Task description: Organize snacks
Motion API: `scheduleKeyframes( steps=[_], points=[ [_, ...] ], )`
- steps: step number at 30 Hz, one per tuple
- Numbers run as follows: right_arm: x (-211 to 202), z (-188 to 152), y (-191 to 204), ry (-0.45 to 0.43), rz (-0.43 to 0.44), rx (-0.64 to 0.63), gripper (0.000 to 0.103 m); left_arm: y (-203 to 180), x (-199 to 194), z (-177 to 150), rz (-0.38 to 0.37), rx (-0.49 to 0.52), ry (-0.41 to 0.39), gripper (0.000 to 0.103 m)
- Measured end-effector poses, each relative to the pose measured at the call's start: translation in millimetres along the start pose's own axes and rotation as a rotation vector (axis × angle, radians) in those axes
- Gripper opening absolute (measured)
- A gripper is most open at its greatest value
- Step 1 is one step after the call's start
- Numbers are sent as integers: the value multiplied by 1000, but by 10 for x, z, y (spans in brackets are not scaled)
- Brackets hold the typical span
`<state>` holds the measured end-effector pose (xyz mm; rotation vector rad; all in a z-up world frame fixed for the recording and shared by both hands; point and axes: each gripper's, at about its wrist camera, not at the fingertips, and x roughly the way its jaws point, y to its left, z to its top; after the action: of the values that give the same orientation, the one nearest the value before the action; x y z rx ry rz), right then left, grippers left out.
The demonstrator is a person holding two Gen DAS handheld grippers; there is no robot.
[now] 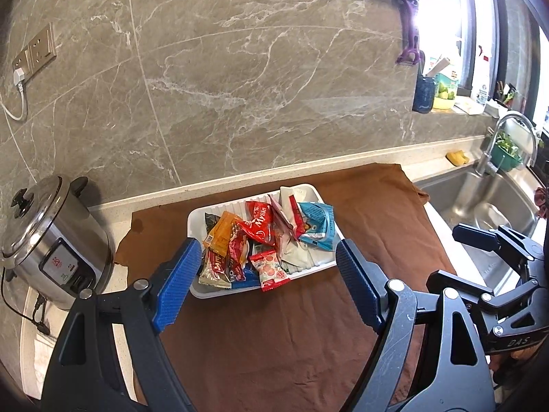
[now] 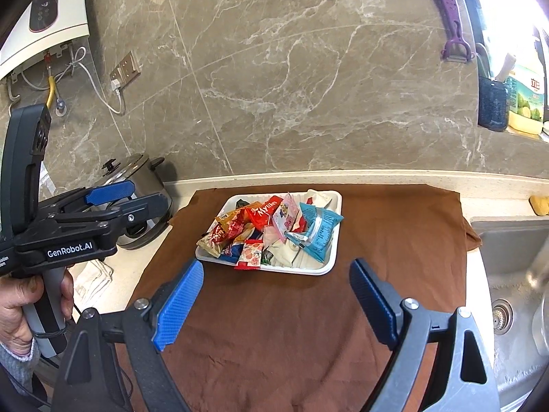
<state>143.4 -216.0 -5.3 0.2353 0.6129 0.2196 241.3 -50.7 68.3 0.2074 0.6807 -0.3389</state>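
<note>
holding both tools above the brown cloth (image 2: 291,326), you had the left gripper (image 1: 266,274) and the right gripper (image 2: 274,295) spread wide with nothing between their blue pads. the white tray (image 2: 331,261) sat on the cloth near the marble wall, heaped with snack packets, a red packet (image 2: 266,214) on top, a blue packet (image 2: 319,230) toward its sink side. the electric cooker (image 1: 51,240) stood off the cloth's left edge.

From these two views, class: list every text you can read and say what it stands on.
"GenRobot.AI": on the left gripper body.
"DAS": on the right gripper body, partly cut off.
"Myli…": on the red packet in the tray, rest unclear.
Print on the other packets, the cooker panel and the green bottle: too small or blurred.
</note>
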Motion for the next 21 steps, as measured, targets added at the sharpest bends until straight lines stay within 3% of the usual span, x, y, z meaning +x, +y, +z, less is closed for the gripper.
scheduleKeyframes(
  steps=[15,21],
  points=[
    [-94,-12,-45,-13,-1,1,89,-45,-87,3,-7,14,-21,80],
    [-106,-17,-41,-17,0,3,89,-107,-124,10,38,58,-37,80]
  ],
)
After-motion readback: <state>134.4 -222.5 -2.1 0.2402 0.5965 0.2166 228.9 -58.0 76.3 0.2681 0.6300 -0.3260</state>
